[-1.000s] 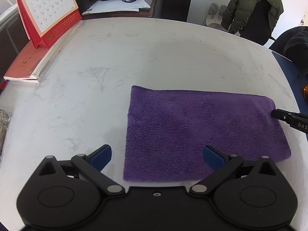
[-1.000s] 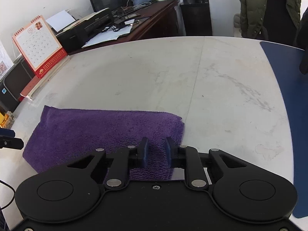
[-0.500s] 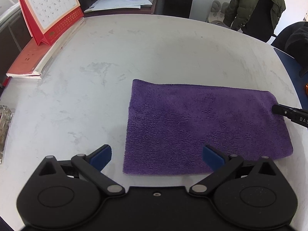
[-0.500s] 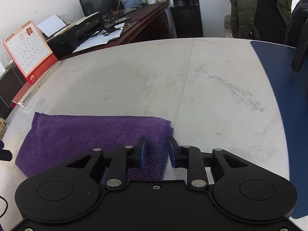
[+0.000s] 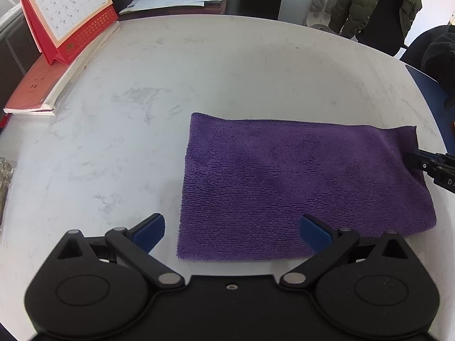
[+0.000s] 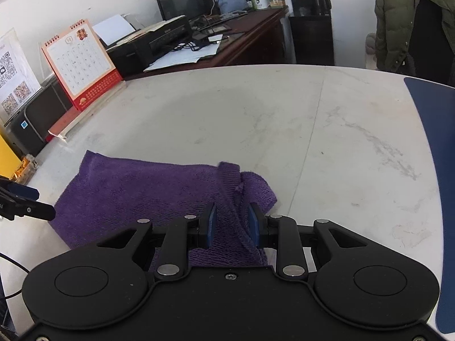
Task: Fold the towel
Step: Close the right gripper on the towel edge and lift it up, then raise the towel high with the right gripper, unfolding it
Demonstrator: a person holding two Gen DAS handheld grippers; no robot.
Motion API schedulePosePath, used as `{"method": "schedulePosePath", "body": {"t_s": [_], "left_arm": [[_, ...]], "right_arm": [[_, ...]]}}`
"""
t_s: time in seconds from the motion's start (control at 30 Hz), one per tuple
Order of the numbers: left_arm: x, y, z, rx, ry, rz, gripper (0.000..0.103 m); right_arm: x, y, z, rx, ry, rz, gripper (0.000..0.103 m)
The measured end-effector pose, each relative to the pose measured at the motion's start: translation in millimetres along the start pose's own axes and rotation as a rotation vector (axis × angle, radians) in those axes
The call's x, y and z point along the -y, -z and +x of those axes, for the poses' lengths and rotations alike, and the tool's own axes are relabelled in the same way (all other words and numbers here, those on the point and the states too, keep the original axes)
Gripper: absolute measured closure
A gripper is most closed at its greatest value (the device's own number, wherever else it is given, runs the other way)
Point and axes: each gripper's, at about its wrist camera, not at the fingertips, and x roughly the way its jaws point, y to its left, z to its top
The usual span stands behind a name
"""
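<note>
A purple towel [image 5: 287, 176], folded into a rectangle, lies on the white marble table [image 5: 199, 65]. My left gripper [image 5: 230, 223] hovers wide open over the towel's near left corner, one blue pad off the cloth and one above it. My right gripper [image 6: 231, 217] is shut on the towel's right edge, and a bunched fold of towel [image 6: 230, 187] stands up between its blue pads. In the left wrist view the right gripper [image 5: 412, 160] shows at the raised right edge. The left gripper's fingers [image 6: 28, 209] show at the towel's left end in the right wrist view.
A red desk calendar [image 5: 65, 14] stands on a red-covered book [image 5: 31, 91] at the table's far left. A blue mat [image 6: 438, 153] covers the table's right side. A person in a green jacket [image 6: 409, 22] stands behind the table, beside a cluttered desk [image 6: 216, 42].
The towel's right edge has risen and bunched between the right gripper's pads. The right gripper tilted up slightly. The left gripper has stayed open in place.
</note>
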Motion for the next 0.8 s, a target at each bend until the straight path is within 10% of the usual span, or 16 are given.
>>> {"method": "schedulePosePath", "body": {"t_s": [0.27,0.63,0.8], "left_arm": [[-4.3,3.6,0.0,0.001,0.0,-0.018,0.001],[-29.2,24.6,-21.3,0.042,-0.028,-0.085,0.001],[-40.0,38.4,-39.1,0.084,-0.03,-0.113,0.001]], "right_arm": [[-7.8,-2.3,4.7,-0.004,0.045,-0.11,0.097],[59.3,11.4,-32.8,0.155,-0.521,0.656,0.098],[48.0,-4.2,-67.1,0.285,-0.729,0.736,0.101]]}}
